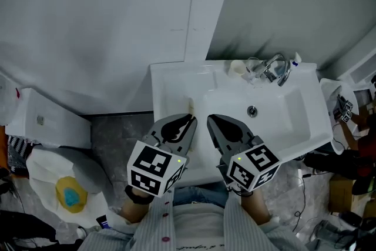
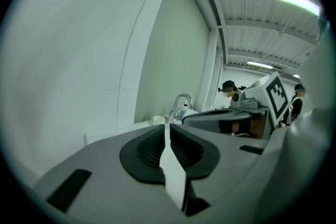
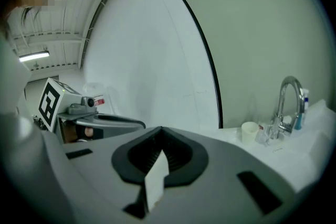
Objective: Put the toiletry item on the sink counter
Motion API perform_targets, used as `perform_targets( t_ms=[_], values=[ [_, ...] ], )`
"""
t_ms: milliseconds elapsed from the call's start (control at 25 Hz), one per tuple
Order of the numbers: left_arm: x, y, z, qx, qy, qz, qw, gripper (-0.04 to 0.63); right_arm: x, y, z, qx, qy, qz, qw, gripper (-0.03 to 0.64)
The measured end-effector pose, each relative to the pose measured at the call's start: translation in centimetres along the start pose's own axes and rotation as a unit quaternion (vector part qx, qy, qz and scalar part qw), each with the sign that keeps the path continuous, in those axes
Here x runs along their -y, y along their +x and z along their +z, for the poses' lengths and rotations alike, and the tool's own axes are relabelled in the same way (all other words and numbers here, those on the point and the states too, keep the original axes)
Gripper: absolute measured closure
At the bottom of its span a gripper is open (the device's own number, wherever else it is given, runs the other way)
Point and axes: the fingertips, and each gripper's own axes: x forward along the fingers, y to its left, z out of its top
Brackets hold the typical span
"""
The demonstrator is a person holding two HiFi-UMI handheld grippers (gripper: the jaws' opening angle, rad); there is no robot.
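A white sink [image 1: 176, 82] stands against the wall, with a chrome faucet [image 1: 276, 70] at its back. Beside the faucet stands a small blue-and-white bottle [image 1: 296, 59], also in the right gripper view [image 3: 303, 107]. A white cup [image 1: 237, 67] [image 3: 249, 131] and a clear glass [image 1: 254, 67] sit left of the faucet. My left gripper [image 1: 191, 119] [image 2: 167, 127] hovers over the sink's front left. Its jaws are drawn together with nothing between them. My right gripper [image 1: 210, 119] [image 3: 161, 131] hangs beside it, shut and empty. Both are well short of the faucet items.
A toilet [image 1: 64, 167] with a yellow and blue thing on its seat stands at the left, its tank [image 1: 41, 117] against the wall. The basin drain [image 1: 252, 110] lies ahead of my right gripper. Cables and clutter [image 1: 346, 114] crowd the floor on the right.
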Motion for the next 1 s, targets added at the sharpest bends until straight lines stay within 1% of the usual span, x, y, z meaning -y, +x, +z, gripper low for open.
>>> perform_targets(
  t_ms=[200,520,720,840,1000],
  values=[
    [0.5,-0.9,1.5,0.023,0.016,0.002,0.9996,0.569,-1.0,-0.2,1.6,0.015,-0.018,0.010,1.000,0.606],
    [1.5,-2.6,3.7,0.057,0.049,-0.001,0.9972,0.578,-2.3,-0.9,3.3,0.030,-0.037,0.020,0.999,0.606],
    [1.8,-2.8,4.3,0.065,0.053,-0.003,0.9965,0.578,-2.4,-1.0,4.1,0.037,-0.044,0.025,0.998,0.607],
    [2.0,-2.9,4.1,0.065,0.063,-0.001,0.9959,0.578,-2.5,-1.1,4.0,0.037,-0.047,0.027,0.998,0.607],
    [2.2,-3.0,4.0,0.066,0.064,-0.002,0.9958,0.578,-2.5,-1.3,3.9,0.035,-0.047,0.026,0.998,0.607]
  ],
)
